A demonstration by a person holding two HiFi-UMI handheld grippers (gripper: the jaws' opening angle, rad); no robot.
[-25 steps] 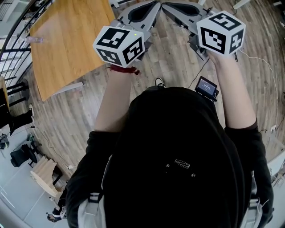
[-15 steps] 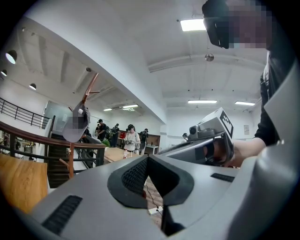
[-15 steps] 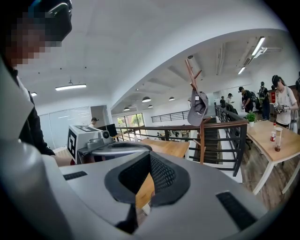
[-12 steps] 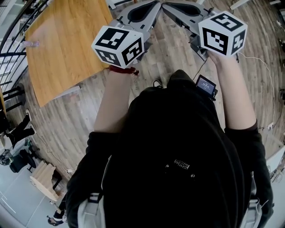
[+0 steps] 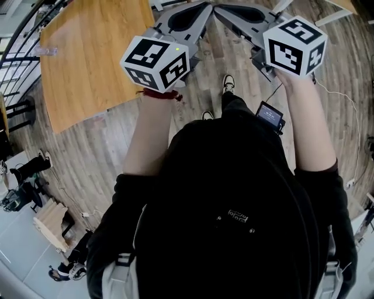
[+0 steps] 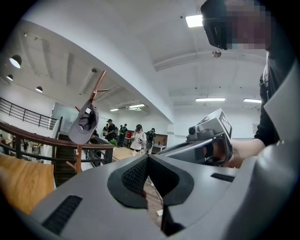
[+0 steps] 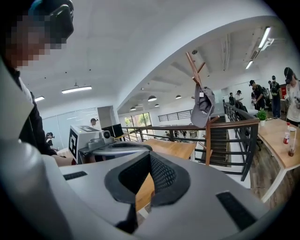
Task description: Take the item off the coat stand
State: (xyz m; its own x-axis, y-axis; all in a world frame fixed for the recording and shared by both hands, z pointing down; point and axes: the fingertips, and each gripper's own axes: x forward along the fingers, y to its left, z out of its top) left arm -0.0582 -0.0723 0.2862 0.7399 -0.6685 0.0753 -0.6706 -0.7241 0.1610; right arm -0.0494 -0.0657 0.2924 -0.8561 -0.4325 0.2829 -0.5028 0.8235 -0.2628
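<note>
A grey cap hangs on a wooden coat stand beside a stair railing, far ahead at the left of the left gripper view. The right gripper view shows the same cap on the stand at upper right, also at a distance. My left gripper is shut with nothing between its pads. My right gripper is likewise shut and empty. In the head view both are held up in front of me, left gripper and right gripper, tips nearly meeting.
A wooden table lies to my left on the plank floor. A dark railing runs by the stand, with stairs behind. Several people stand far back. Bottles sit on a counter at right. My shoe steps forward.
The floor and table have slid under me and a shoe has come forward into view. Both grippers keep the same raised pose, jaws shut.
</note>
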